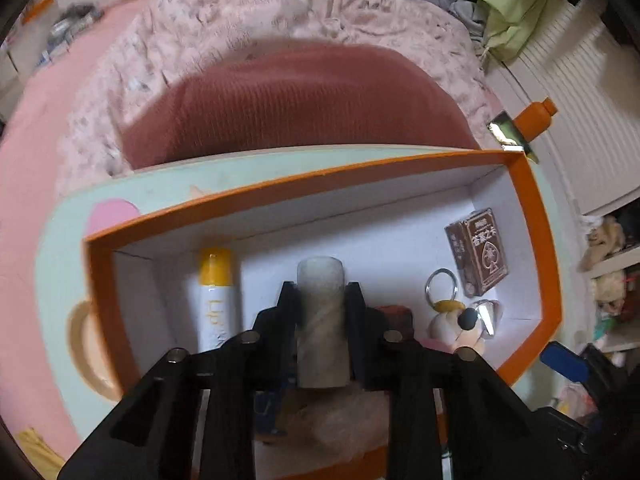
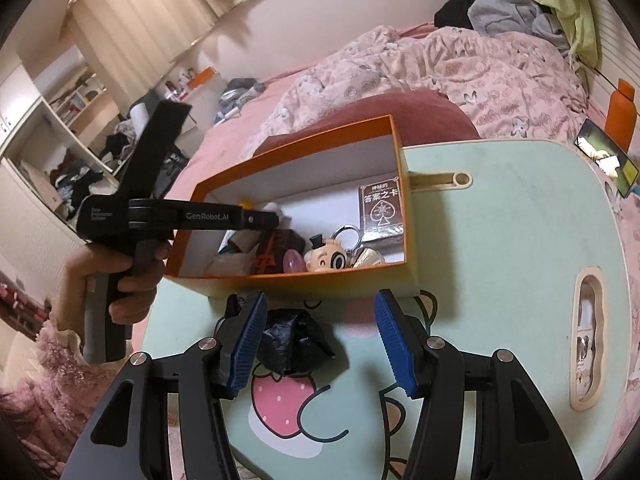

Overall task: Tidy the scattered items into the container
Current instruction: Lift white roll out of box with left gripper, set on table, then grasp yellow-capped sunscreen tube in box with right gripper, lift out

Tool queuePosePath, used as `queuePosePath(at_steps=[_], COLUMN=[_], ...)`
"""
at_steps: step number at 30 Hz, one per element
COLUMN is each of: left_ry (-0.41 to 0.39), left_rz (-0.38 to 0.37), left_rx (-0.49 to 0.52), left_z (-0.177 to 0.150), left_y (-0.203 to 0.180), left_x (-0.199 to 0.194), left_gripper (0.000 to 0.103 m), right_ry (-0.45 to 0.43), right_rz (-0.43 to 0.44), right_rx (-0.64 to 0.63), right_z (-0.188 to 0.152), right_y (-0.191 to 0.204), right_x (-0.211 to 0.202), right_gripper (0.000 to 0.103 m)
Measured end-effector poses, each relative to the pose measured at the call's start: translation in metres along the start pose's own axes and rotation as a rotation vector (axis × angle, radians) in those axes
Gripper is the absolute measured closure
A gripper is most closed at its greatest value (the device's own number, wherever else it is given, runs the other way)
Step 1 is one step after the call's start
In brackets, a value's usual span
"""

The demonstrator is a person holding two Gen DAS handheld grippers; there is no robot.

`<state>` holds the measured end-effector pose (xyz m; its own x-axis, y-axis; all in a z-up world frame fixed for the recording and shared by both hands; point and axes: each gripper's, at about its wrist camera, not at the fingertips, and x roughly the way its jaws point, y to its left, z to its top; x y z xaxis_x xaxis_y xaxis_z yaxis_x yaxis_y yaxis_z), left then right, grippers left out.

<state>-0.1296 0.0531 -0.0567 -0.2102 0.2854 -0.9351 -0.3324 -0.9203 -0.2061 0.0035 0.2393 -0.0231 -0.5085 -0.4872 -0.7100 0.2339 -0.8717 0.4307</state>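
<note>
An open orange cardboard box with white inside [image 1: 532, 216] sits on the mint table. In it lie a white tube with a yellow cap [image 1: 218, 296], a brown card pack [image 1: 478, 252] and a doll-head keyring [image 2: 326, 258]. A crumpled black bag [image 2: 292, 344] lies just outside it. A pale stone cylinder [image 1: 320, 320] is gripped upright above its floor.

Two black plastic two-finger grippers with ribbed linkage arms and round silver pivot screws. Right gripper [image 2: 320, 336]: ridged blue rubber pads [image 2: 394, 340]. Left gripper [image 2: 268, 218]: black body printed "GenRobot.AI" in white, grey handle. Fluffy pink sleeve [image 2: 56, 364] with cream frilled cuff.
</note>
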Motion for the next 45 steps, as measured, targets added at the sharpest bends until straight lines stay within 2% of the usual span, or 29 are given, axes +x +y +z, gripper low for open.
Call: queuePosePath(at_steps=[3, 5, 9, 11, 14, 17, 19, 20, 25, 30, 32, 34, 35, 37, 41, 45], left_ry=[0.002, -0.033, -0.166, -0.229, -0.291, -0.289, -0.285, -0.288, -0.321, -0.342, -0.35, -0.355, -0.362, -0.379, -0.409, -0.447], left_rz=[-0.067, -0.075, -0.118, -0.155, -0.169, -0.17, -0.184, -0.179, -0.027, -0.038, -0.038, -0.042, -0.039, -0.034, -0.047, -0.048], left_rx=[-0.044, -0.052, -0.028, 0.002, 0.054, 0.078, 0.06, 0.05, 0.065, 0.049, 0.037, 0.038, 0.039, 0.041, 0.025, -0.002], left_z=[-0.001, -0.001, -0.013, -0.027, -0.054, -0.084, -0.099, -0.107, -0.139, -0.144, -0.144, -0.144, -0.145, -0.148, -0.15, -0.154], left_y=[0.009, 0.01, 0.005, -0.001, -0.012, -0.019, -0.015, -0.013, -0.015, -0.01, -0.007, -0.007, -0.007, -0.011, -0.008, 0.0], left_x=[0.002, -0.006, -0.05, -0.078, -0.102, -0.105, -0.101, -0.098, -0.076, -0.062, -0.06, -0.06, -0.061, -0.064, -0.07, -0.078], left_gripper=[0.078, 0.078, 0.078, 0.078, 0.078, 0.078, 0.078, 0.078, 0.078, 0.078, 0.077, 0.066, 0.064, 0.055, 0.055, 0.055], right_ry=[-0.004, -0.008, -0.01, -0.012, -0.018, -0.021, -0.02, -0.02, -0.035, -0.059, -0.038, -0.001, 0.02, 0.079, 0.19, 0.256], right_rz=[0.003, 0.0, -0.004, -0.004, -0.006, -0.017, -0.018, -0.015, -0.015, 0.021, 0.036, 0.065, 0.077, 0.101, 0.095, 0.058], right_rx=[0.007, 0.006, 0.006, 0.007, 0.0, -0.001, 0.012, 0.016, -0.019, -0.049, -0.045, -0.046, -0.046, -0.047, -0.069, -0.115], right_z=[0.002, 0.003, 0.003, 0.004, 0.006, 0.008, 0.009, 0.01, 0.019, 0.044, 0.056, 0.07, 0.076, 0.085, 0.092, 0.094], right_y=[-0.001, -0.001, -0.001, -0.001, 0.001, 0.0, -0.001, -0.001, 0.007, 0.023, 0.029, 0.039, 0.044, 0.055, 0.076, 0.095], right_x=[-0.001, -0.001, -0.003, -0.003, -0.005, -0.005, -0.004, -0.004, -0.006, 0.0, 0.011, 0.028, 0.037, 0.061, 0.107, 0.143], right_gripper=[0.047, 0.047, 0.047, 0.047, 0.047, 0.047, 0.047, 0.047, 0.047, 0.047, 0.048, 0.054, 0.057, 0.06, 0.065, 0.069])
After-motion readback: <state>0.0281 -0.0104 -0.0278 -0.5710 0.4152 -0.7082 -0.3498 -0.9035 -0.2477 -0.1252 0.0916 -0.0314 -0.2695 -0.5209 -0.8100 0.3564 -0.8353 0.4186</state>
